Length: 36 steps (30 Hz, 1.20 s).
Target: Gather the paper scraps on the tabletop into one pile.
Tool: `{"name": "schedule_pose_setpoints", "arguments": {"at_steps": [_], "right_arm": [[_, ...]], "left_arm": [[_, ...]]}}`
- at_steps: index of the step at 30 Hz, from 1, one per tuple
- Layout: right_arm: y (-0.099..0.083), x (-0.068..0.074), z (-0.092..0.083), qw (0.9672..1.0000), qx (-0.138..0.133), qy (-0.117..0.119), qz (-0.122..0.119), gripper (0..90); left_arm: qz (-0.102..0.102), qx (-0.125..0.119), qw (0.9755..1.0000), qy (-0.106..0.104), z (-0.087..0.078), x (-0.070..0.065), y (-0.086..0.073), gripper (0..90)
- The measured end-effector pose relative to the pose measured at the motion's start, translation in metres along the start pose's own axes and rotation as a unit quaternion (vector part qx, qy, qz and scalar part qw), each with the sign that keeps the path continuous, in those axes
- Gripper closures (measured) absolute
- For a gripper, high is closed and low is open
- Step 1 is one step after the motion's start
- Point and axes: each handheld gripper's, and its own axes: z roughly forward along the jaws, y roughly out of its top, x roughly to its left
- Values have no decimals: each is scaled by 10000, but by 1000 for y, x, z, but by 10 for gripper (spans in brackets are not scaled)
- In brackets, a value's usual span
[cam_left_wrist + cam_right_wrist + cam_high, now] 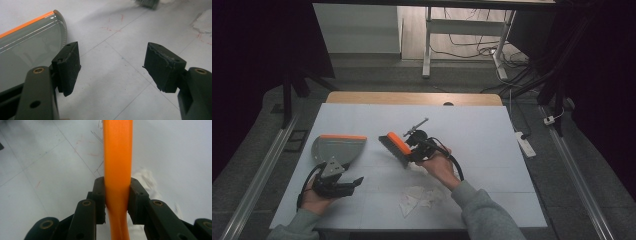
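Sweeping job, early stage: brush in hand, scraps not yet gathered.

R gripper (414, 146) clamped on orange plastic handle of small hand brush (396, 147), pads (99, 200) pressing both sides of handle (117, 170) in right gripper view. Brush held above white table sheet (482, 135), mid-table, dark bristle edge tilted down toward L. Whether bristles touch sheet: can't tell.

L gripper (354, 182) resting low at front-L of table, jaws wide apart, nothing between pads (67, 65). Just beside it, grey plastic dustpan w/ orange lip (337, 148), lying flat on sheet, apart from pads; pan's curved rim (63, 27) close to L pad in left gripper view.

Crumpled white paper scraps (419, 197) lying on sheet near front edge, between both forearms, below brush and to R of L gripper. One scrap (147, 182) visible under R jaws.

Likely step: bringing brush down to start sweeping scraps toward pan.

Next move calls for: lowering bristles to sheet on far/R side of scraps, then dragging toward pan. Pan mouth prob. needs turning toward scraps and steadying w/ L gripper, so closing on pan's handle or rim first. Light paper may scatter or slide under lip if stroke too fast or pan not pressed flat.
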Motion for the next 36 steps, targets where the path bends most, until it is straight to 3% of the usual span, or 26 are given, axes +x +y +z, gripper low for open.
{"name": "schedule_pose_setpoints", "arguments": {"at_steps": [6, 10, 13, 17, 24, 28, 31, 34, 35, 36], "right_arm": [[-5, 0, -38, 9987, -471, 102, -158, 705], [-5, 5, -63, 9972, -629, 192, -362, 705], [-12, 11, -75, 9964, -527, 366, -554, 705], [-28, 32, -78, 9942, -11, 565, -918, 705], [-54, 72, -73, 9803, 875, 902, -1525, 705], [-61, 89, -66, 9674, 1272, 1055, -1921, 705], [-64, 97, -57, 9578, 1587, 1038, -2161, 705], [-63, 101, -47, 9505, 1803, 981, -2333, 705], [-63, 103, -44, 9483, 1910, 916, -2362, 705], [-62, 104, -43, 9486, 1907, 877, -2369, 705]], "left_arm": [[-22, 16, 10000, 24, 0, 0, 0, 299], [-31, 11, 10000, 28, 0, 1, 0, 299], [-35, -8, 10000, 27, -1, 1, -1, 299], [-41, -3, 10000, 24, -1, 1, 0, 299], [-83, -28, 10000, 47, -2, 2, -1, 299], [-105, -37, 9999, 69, -2, 3, -1, 299], [-108, -26, 9999, 67, -2, 3, -1, 299], [-113, -27, 9999, 77, -2, 3, -1, 299], [-113, -46, 9999, 104, -2, 3, -1, 299], [-110, -71, 9998, 116, -3, 3, -1, 300]]}}
